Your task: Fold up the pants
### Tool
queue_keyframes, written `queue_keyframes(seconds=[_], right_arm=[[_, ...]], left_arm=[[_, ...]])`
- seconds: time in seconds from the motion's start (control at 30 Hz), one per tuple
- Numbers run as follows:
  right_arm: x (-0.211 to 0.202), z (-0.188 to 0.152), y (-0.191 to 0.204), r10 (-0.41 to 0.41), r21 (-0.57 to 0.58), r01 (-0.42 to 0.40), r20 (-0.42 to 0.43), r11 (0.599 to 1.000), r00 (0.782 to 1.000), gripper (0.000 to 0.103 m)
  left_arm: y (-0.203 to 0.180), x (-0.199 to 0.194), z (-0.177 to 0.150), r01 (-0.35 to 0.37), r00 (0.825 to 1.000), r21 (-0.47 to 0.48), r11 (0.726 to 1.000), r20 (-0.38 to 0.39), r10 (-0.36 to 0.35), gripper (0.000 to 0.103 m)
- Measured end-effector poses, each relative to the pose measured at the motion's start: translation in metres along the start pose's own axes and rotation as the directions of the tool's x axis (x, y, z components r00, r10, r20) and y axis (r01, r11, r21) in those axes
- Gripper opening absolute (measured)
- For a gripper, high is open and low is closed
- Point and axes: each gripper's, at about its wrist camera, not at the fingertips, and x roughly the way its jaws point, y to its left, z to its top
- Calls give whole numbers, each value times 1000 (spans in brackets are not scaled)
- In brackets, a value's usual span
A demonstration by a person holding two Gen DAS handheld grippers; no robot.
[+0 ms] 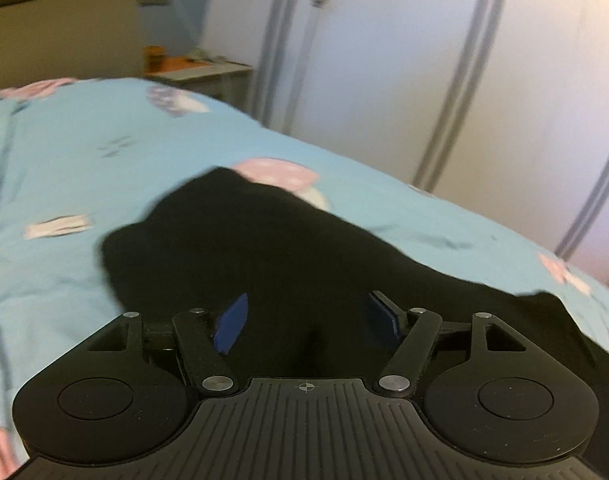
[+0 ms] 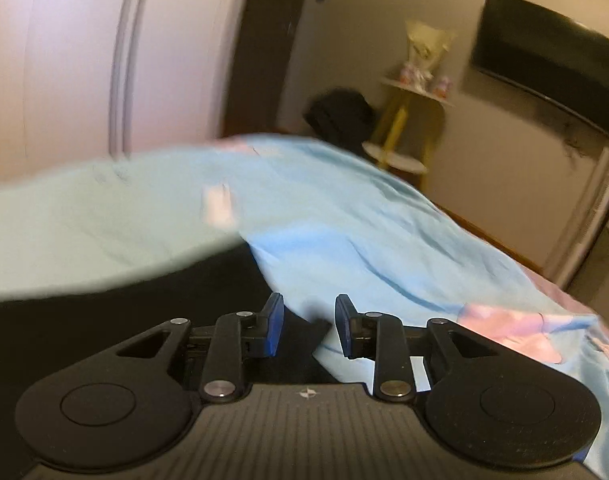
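Folding is judged to be at the grasping stage, since the black pants (image 1: 264, 248) are seen lying loosely bunched on the light blue bedspread (image 1: 84, 168), with neither gripper yet closed on cloth. The left gripper (image 1: 306, 322) is held low over the dark fabric with its blue pads (image 1: 232, 322) spread wide and nothing pinched between them. The right gripper (image 2: 307, 326) is likewise parted, though less widely, and is placed at the border where the pants (image 2: 104, 312) meet the bedspread (image 2: 344, 220); whether its pads touch the cloth cannot be told through the blur. For the step to be done well, an edge of the garment alone should be taken by each gripper, so that the sheet beneath is not caught with it. The right gripper would be better shifted toward the black fabric before it is closed. Both edges should then be lifted together and kept taut, so that wrinkles are drawn out before the fold is laid.
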Motion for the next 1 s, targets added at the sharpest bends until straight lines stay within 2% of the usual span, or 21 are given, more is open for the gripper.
queue_keyframes(seconds=[0.03,0.1,0.13,0.17,0.2,0.23,0.3,0.4,0.43,0.47,0.5,0.63,0.7,0.77,0.83,0.87,0.93,1.0], right_arm=[[-10,2,12,66,-5,-66,12,998,998,28],[-31,3,52,239,-71,-237,15,969,971,28],[-43,0,79,361,-118,-358,2,926,933,28],[-55,-4,109,479,-170,-477,-27,862,877,28],[-66,-10,135,560,-215,-560,-63,800,826,27],[-76,-17,160,628,-253,-629,-97,735,772,27],[-97,-34,214,725,-315,-727,-148,610,673,16],[-110,-53,276,751,-373,-761,-207,531,626,13],[-110,-56,291,758,-368,-773,-224,516,613,12],[-110,-59,308,758,-366,-778,-234,511,608,9],[-111,-63,319,754,-370,-772,-231,516,615,8],[-104,-61,362,713,-380,-728,-210,570,669,6],[-99,-61,374,695,-414,-699,-191,583,693,4],[-105,-64,381,680,-457,-673,-179,582,711,5],[-114,-62,378,678,-469,-667,-178,579,714,5],[-120,-59,377,687,-461,-678,-182,573,704,5],[-136,-58,353,743,-406,-738,-185,538,643,5],[-152,-68,329,785,-372,-785,-194,496,588,5]], left_arm=[[-11,7,1,23,1000,21,1000,-15,-23,72],[-30,18,1,68,997,45,997,-46,-66,73],[-40,25,1,96,994,51,994,-64,-92,73],[-50,33,1,121,990,55,991,-82,-116,74],[-57,36,-1,132,988,61,989,-93,-126,74],[-65,43,-2,141,986,77,987,-103,-133,74],[-74,56,-7,110,989,108,988,-108,-98,74],[-73,74,-13,30,993,122,992,-115,-16,71],[-68,80,-15,11,993,107,994,-119,2,70],[-63,85,-17,-4,992,84,996,-123,14,70],[-58,89,-20,-15,991,64,998,-128,23,70],[-43,96,-24,-23,992,7,1000,-127,24,71],[-42,93,-24,-28,993,2,1000,-115,29,71],[-38,91,-23,-28,995,-18,999,-100,26,69],[-29,81,-21,-41,997,-60,997,-63,37,68],[-23,73,-18,-61,998,-83,995,-36,58,68],[-9,56,-12,-143,989,-115,983,20,146,71],[6,43,-6,-263,959,-115,958,78,272,74]])
